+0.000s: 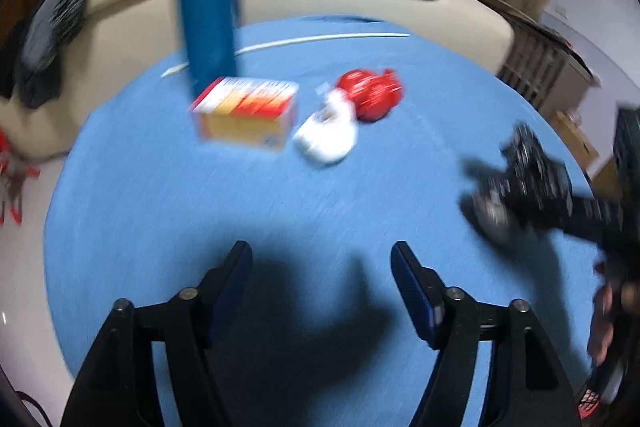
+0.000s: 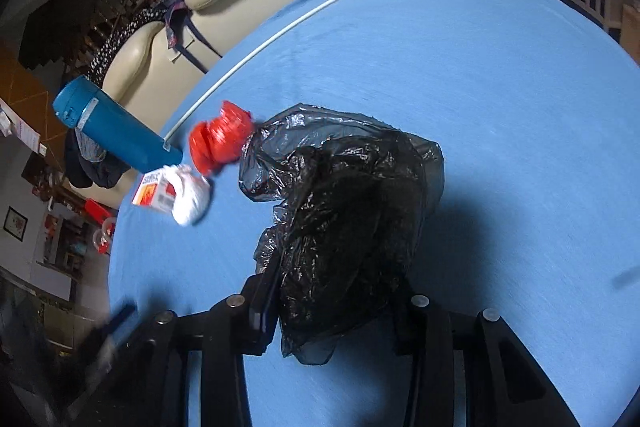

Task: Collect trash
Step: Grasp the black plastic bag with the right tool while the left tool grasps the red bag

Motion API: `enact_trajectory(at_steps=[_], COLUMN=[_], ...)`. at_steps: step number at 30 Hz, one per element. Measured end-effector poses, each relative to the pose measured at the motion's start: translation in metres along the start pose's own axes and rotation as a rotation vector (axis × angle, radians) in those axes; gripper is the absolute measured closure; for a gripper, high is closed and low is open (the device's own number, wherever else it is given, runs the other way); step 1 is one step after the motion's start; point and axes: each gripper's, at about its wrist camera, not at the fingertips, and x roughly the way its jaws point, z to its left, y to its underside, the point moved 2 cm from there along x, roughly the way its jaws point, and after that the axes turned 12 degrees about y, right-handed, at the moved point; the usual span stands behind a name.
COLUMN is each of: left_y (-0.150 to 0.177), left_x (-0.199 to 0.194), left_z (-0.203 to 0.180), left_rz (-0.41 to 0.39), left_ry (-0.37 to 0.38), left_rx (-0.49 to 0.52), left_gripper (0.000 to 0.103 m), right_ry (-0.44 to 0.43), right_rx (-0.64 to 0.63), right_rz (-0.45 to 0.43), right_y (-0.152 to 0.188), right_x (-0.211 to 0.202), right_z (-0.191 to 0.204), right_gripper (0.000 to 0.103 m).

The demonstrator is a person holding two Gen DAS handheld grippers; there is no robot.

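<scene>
The right gripper (image 2: 332, 307) has its jaws clamped on a crinkled black plastic bag (image 2: 348, 211); its contents are hidden. The left gripper (image 1: 322, 259) has its jaws apart over the blue tabletop (image 1: 280, 195), with a cardboard box (image 1: 246, 113) at 11 o'clock beside white (image 1: 328, 131) and red wads (image 1: 372, 93).

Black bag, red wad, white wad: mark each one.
black bag (image 2: 352, 211), right wrist view, middle of its crumpled plastic
red wad (image 2: 220, 143), right wrist view, centre of the crinkled lump
white wad (image 1: 330, 129), left wrist view, its blurred middle
</scene>
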Motion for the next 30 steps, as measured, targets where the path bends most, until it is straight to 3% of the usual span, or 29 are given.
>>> enact_trajectory(at_steps=[3,5,8,11,17,19,22,26,30], left_y=[-0.037,-0.067,-0.099,-0.118,-0.127,-0.125,-0.125,-0.127,-0.11], left_x=[0.021,0.038,0.061,0.09,0.143,0.148,0.139,0.091,0.043], left_z=[-0.016,-0.025,-0.038,-0.046,-0.037,-0.037,-0.045,-0.06,-0.075], left_rz=[0.025,0.051,0.079,0.127,0.228,0.236,0.231,0.129,0.061], left_ry=[0.019,-0.032,-0.048,-0.034,-0.087,-0.083,-0.062,0.01,0.033], left_rx=[0.141,0.248,0.344,0.385,0.322,0.306,0.315,0.259,0.225], left_gripper=[0.029,0.029,0.028,0.027,0.027,0.052,0.055,0.056,0.056], right_ry=[-0.046,-0.072,-0.071,-0.098,-0.124,-0.129,-0.131,-0.119,-0.104], right_rx=[0.061,0.077,0.059,0.069,0.068,0.068,0.07,0.076,0.084], right_rz=[0.012,0.004,-0.011,-0.009,-0.003,-0.001,-0.002,-0.03,-0.066], right_y=[0.014,0.02,0.022,0.02,0.021,0.02,0.02,0.02,0.025], right_x=[-0.003,-0.006,-0.009,-0.007,-0.007,-0.007,-0.007,-0.015,-0.032], right_z=[-0.023,-0.033,-0.037,-0.042,-0.045,-0.043,-0.045,-0.045,-0.047], right_gripper=[0.06,0.061,0.061,0.061,0.061,0.061,0.061,0.061,0.061])
